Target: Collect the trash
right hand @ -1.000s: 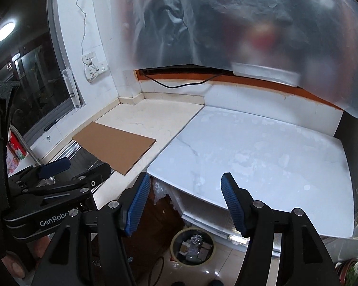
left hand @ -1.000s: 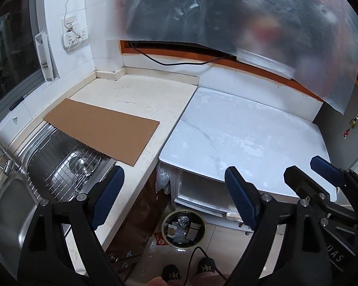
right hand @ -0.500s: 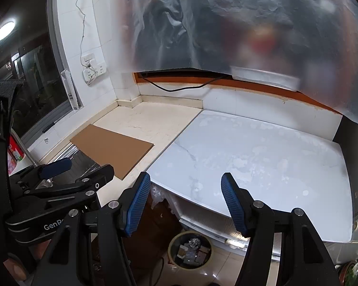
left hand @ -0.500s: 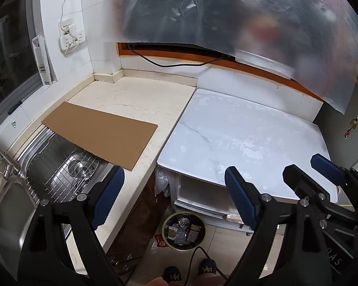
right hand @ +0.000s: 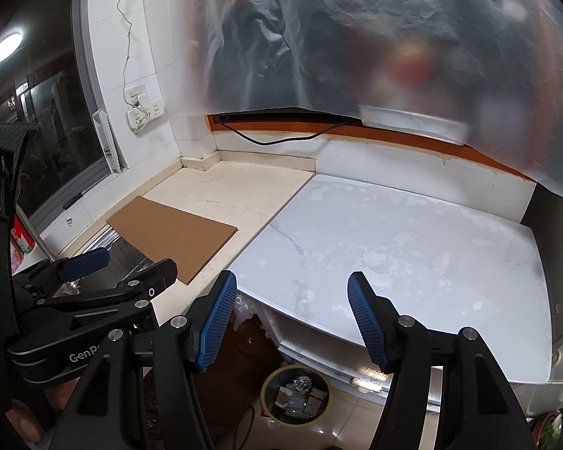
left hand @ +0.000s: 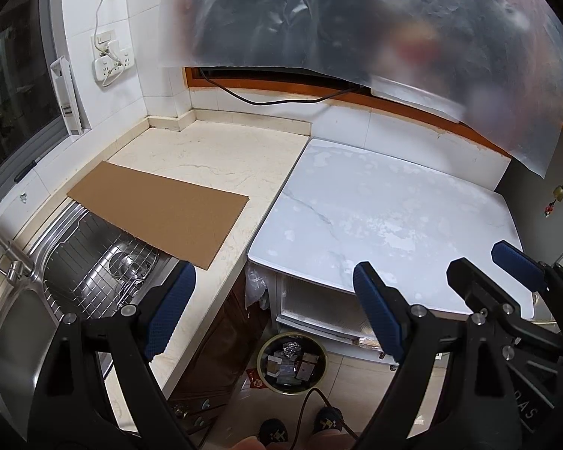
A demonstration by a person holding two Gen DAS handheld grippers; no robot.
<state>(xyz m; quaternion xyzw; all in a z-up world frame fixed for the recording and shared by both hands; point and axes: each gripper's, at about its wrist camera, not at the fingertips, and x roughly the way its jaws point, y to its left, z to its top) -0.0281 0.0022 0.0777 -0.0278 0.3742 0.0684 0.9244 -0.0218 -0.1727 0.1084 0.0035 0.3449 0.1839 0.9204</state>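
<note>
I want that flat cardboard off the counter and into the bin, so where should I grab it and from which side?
Take the cardboard by the long edge that overhangs the sink, coming from the sink side with the left gripper. It lies flat on the counter, so elsewhere no finger could get underneath; only over the sink can one finger likely slide below and one above.

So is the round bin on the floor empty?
No, the bin has trash in it: crumpled foil and small flat scraps cover its bottom. It stands upright with no lid, below the white table.
</note>
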